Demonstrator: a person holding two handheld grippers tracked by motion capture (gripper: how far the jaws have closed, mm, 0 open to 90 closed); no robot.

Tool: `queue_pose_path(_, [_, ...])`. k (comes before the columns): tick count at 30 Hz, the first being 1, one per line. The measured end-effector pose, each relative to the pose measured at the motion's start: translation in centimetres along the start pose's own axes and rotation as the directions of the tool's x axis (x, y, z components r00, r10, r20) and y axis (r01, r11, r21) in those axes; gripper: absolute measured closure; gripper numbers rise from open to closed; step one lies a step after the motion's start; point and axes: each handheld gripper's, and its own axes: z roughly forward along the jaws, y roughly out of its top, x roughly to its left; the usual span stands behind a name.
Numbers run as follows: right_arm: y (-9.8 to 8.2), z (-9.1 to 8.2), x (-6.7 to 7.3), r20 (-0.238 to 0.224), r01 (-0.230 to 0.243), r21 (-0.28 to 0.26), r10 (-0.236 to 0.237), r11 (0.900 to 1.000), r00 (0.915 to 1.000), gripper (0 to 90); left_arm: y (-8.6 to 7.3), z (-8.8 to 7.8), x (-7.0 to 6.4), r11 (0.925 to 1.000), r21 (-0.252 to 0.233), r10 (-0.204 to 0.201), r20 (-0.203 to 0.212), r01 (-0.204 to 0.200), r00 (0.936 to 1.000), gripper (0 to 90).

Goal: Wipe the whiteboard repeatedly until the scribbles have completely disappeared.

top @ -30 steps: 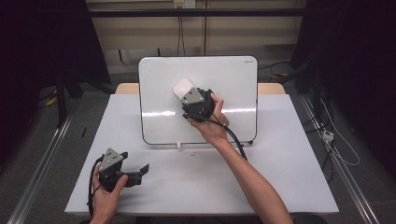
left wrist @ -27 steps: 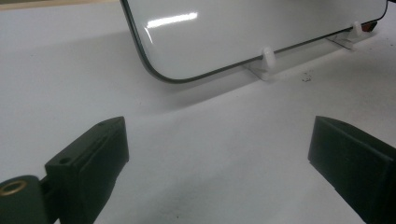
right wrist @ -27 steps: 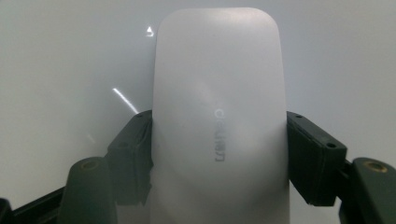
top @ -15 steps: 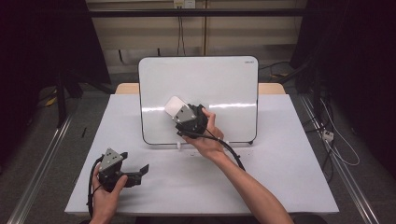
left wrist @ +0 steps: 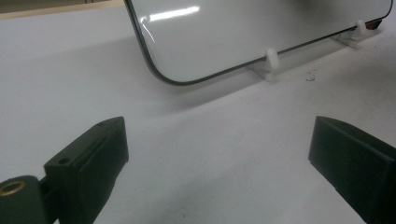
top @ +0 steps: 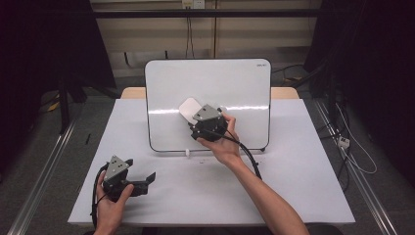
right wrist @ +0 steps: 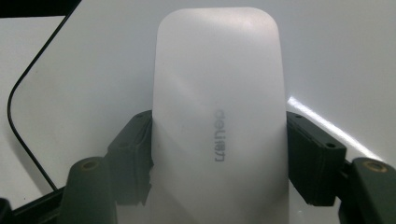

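Observation:
A white whiteboard [top: 235, 88] with a black rim stands propped on the white table [top: 293, 186]. Against its lower middle a person's hand holds my right gripper [top: 192, 115], shut on a white board eraser [top: 188, 108]. In the right gripper view the eraser [right wrist: 217, 107], with grey lettering, lies clamped between both jaws of the right gripper [right wrist: 217, 144] and flat on the whiteboard [right wrist: 93, 70]. My left gripper [top: 147, 178] rests low at the table's front left, open and holding nothing. In its own view the left gripper [left wrist: 219, 140] points toward the whiteboard's [left wrist: 233, 32] bottom corner.
Small white plastic feet [left wrist: 271, 63] hold the board's bottom edge up. A few specks of debris [left wrist: 309, 77] lie on the table near them. Floor rails [top: 44, 161] and loose cables [top: 350, 147] flank the table.
My right gripper slid the eraser down and to the left across the whiteboard. The left gripper stayed still and open.

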Motion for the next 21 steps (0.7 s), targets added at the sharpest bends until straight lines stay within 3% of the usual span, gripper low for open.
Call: queue_pose_path(21, [-0.5, -2.5, -2.0, 0.049, -0.008, -0.029, 0.01, 1.0, 0.9987, 31.5, -0.3, 0.1, 0.2, 0.9998, 0.013, -0.017, 0.002, 0.017, 0.9999, 4.3])
